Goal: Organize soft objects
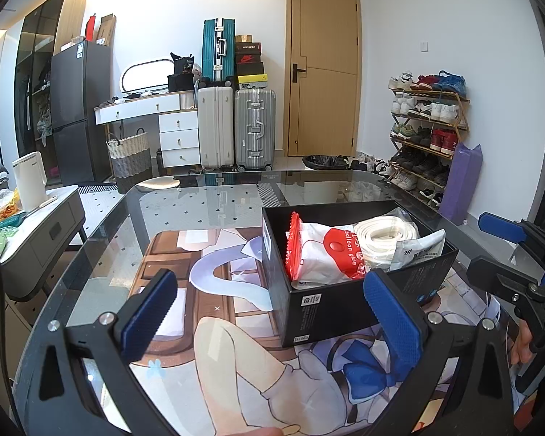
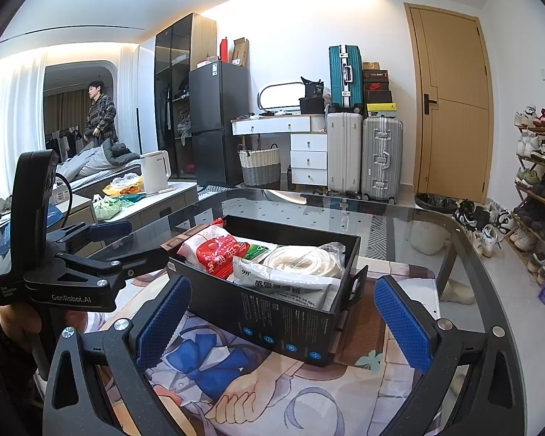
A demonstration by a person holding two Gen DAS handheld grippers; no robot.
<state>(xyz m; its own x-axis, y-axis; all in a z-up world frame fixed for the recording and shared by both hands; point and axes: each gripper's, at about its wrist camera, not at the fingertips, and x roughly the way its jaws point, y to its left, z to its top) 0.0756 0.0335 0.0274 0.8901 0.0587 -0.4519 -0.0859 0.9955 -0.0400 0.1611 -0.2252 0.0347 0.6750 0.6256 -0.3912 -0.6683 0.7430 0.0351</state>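
A black open box (image 1: pixel 330 309) (image 2: pixel 290 323) stands on an anime-print mat (image 1: pixel 207 290) (image 2: pixel 272 392) on a glass table. In it lie a red-and-white packet (image 1: pixel 323 254) (image 2: pixel 218 250), a bagged coil of white tubing (image 1: pixel 385 236) (image 2: pixel 301 258) and a white medicine pouch (image 1: pixel 418 250) (image 2: pixel 283 283). My left gripper (image 1: pixel 272 323) is open and empty, just in front of the box. My right gripper (image 2: pixel 283 327) is open and empty, with the box's near corner between its fingers. Each gripper shows at the side of the other's view.
The glass table's (image 1: pixel 200 203) far half is bare glass. A grey side cabinet (image 1: pixel 43 232) with a white kettle (image 1: pixel 29 181) stands left. Suitcases (image 1: pixel 236 127), a shoe rack (image 1: pixel 428 138) and a door (image 1: pixel 323 69) line the back wall. A person (image 2: pixel 100 112) stands far left.
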